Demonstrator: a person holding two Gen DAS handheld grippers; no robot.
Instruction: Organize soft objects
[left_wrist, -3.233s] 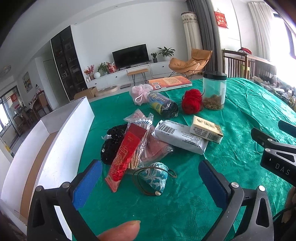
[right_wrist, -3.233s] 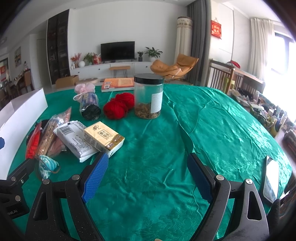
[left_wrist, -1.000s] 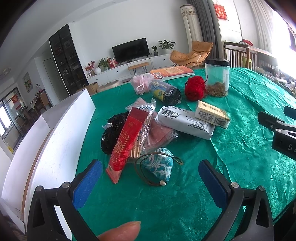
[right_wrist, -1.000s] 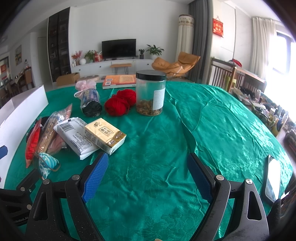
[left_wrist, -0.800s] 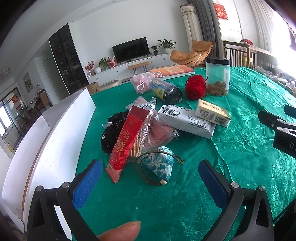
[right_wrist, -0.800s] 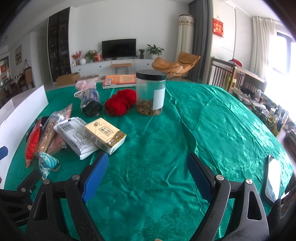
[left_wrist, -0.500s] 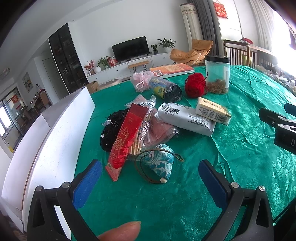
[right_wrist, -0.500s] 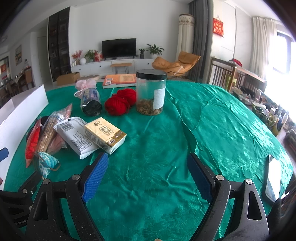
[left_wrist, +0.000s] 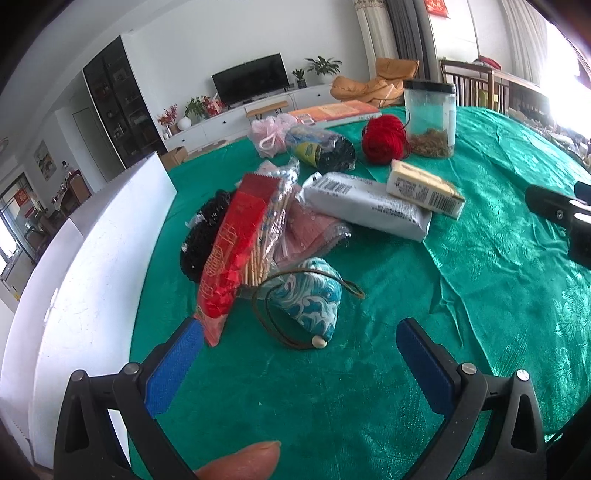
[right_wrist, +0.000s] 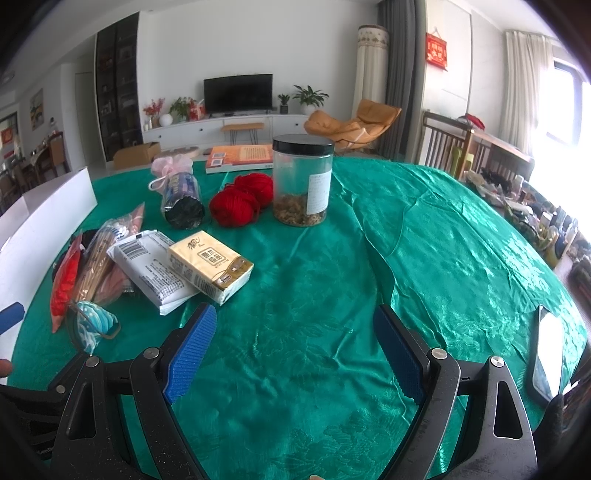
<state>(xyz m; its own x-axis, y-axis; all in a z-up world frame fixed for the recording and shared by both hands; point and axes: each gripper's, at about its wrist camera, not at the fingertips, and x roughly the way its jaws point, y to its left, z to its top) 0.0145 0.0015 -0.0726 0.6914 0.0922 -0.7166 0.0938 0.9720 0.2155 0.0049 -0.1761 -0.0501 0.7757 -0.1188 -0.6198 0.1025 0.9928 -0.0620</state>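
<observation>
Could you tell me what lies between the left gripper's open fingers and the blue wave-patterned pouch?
Only bare green tablecloth separates the left gripper from the pouch, seen in the left wrist view.

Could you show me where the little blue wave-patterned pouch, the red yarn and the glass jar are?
Blue wave-patterned pouch (left_wrist: 310, 295): left wrist view, middle of its fabric.
Red yarn (right_wrist: 236, 206): right wrist view, centre of the nearer ball.
Glass jar (right_wrist: 302, 184): right wrist view, its clear wall.

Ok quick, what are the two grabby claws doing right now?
Left gripper: open, holding nothing, the blue wave-pattern pouch just ahead of it.
Right gripper: open, holding nothing, over bare green tablecloth.
</observation>
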